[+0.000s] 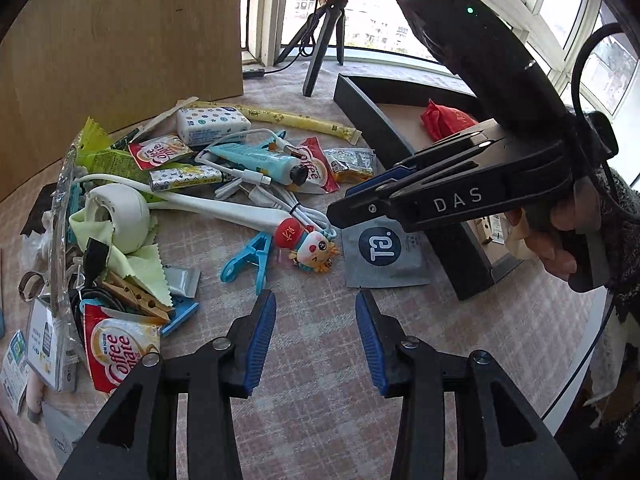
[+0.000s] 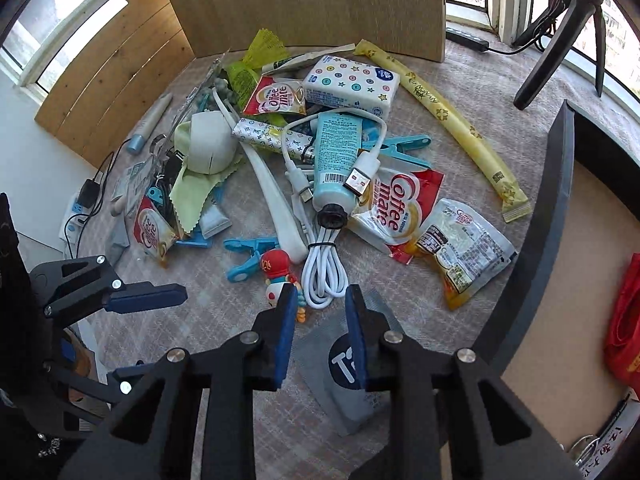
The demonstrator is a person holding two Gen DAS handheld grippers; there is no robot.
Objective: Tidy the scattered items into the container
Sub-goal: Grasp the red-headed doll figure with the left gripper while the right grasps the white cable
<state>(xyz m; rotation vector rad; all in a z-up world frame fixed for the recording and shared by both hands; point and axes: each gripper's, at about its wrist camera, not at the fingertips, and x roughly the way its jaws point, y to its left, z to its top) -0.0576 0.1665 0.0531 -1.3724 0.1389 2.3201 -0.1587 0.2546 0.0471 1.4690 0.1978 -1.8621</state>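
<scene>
Left wrist view: the left gripper hangs over bare counter, jaws apart, nothing between them. The right gripper reaches in from the right, its tips over the upper edge of the grey sachet; whether its pads press the sachet cannot be told from here. The black container lies just behind, a red packet already inside. The scattered pile is to the left, a cartoon keychain figure nearest the sachet.

Right wrist view: the right gripper has its jaws partly apart, straddling the grey sachet, which lies flat on the counter. The white cable and the figure lie just beyond the tips. The container wall rises to the right.

Judgement: the step is picking up the sachet. A flat foil packet slips easily; pinch one edge, keep clear of the cable, lift fully before crossing the container wall.
</scene>
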